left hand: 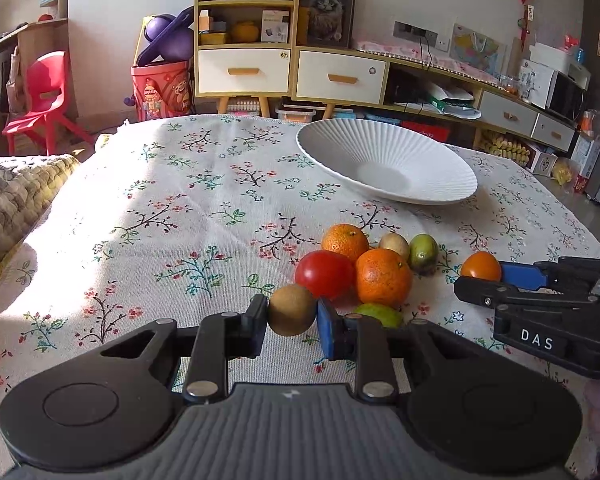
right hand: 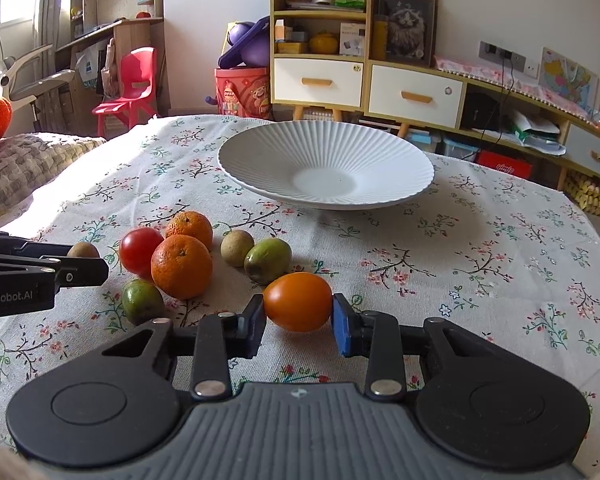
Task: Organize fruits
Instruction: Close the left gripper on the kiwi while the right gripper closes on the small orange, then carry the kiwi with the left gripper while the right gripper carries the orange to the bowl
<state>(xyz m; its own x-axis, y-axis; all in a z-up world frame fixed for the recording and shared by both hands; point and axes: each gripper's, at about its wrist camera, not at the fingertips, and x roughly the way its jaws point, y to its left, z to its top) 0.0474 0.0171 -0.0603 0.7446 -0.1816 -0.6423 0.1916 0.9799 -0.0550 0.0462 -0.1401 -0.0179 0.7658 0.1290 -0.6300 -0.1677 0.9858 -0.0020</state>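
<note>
Two tongs are each clamped on a fruit near the table's front edge, both pointing toward the white bowl (right hand: 326, 168) that sits empty near the far edge. The left gripper (left hand: 292, 322) grips a small brown round fruit (left hand: 292, 309) between its pads. The right gripper (right hand: 298, 316) has its pads against the ends of an orange oval tomato (right hand: 298, 301), whose long axis lies across the jaws, side to side; no earlier view shows how it closed.

From the right gripper the bowl lies straight ahead and seems nearer to it; from the left gripper it lies ahead and off to the right, so I judge the right hand has the shorter carry.

Six fruits lie loose on the flowered tablecloth (left hand: 148, 208), between the tongs and the bowl: two oranges (right hand: 182, 266), one red tomato (right hand: 141, 250), two green fruits (right hand: 268, 260) and one more small brown fruit (right hand: 237, 247). That makes eight fruits in all, none in the bowl yet.
</note>
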